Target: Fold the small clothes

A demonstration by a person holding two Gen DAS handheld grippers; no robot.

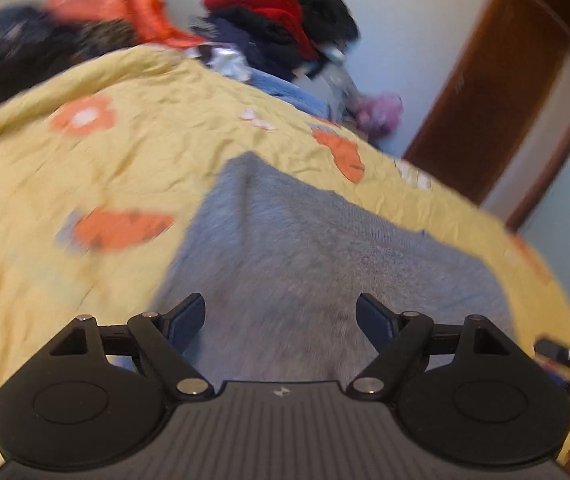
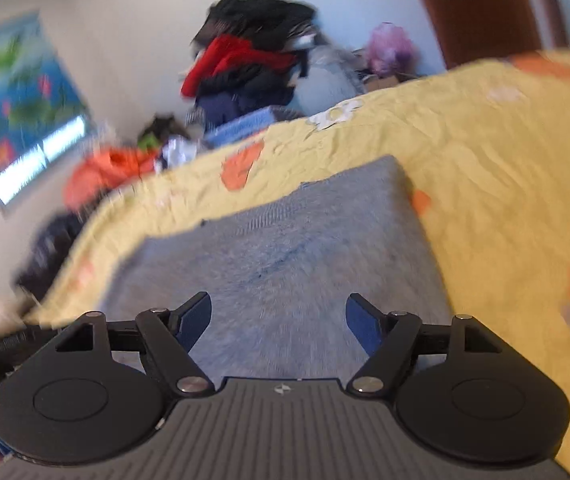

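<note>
A grey knitted garment (image 1: 325, 256) lies flat on a yellow bedspread with orange flowers (image 1: 85, 168). It also shows in the right wrist view (image 2: 285, 248). My left gripper (image 1: 281, 314) is open and empty, just above the near part of the garment. My right gripper (image 2: 279, 312) is open and empty too, over the near edge of the same garment. Both views are blurred by motion. Part of the other gripper shows at the right edge of the left wrist view (image 1: 565, 356).
A pile of red, black and dark blue clothes (image 1: 281, 24) is stacked against the far wall, with an orange garment (image 1: 113, 4) beside it. A brown door (image 1: 493, 92) stands at the right. A blue poster (image 2: 17, 108) hangs on the wall.
</note>
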